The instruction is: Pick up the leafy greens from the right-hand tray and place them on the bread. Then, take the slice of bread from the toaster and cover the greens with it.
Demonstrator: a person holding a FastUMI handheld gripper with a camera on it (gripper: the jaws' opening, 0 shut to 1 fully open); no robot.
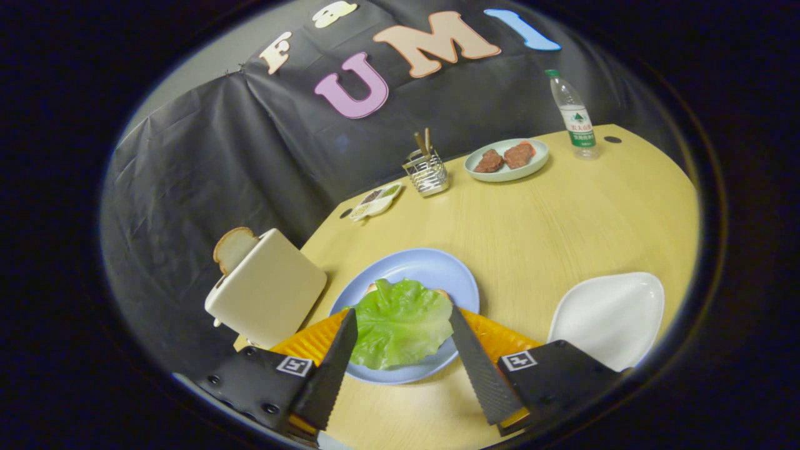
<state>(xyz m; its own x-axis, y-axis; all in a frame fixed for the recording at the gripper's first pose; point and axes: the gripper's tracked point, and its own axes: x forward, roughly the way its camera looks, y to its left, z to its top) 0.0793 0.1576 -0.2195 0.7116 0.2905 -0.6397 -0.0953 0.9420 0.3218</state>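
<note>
The gripper (403, 319) is being held with its fingers spread wide, gripping nothing, flanking the lettuce (400, 322) lying on bread on the blue plate (431, 269) beside the toaster (269, 294).

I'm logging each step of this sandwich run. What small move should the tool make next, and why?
Probably lift clear and swing toward the toaster. The leafy greens already lie on the blue plate, bread edges peeking out beneath; the tool is open, fingers either side of the leaf, holding nothing. The bread slice stands in the toaster.
</note>
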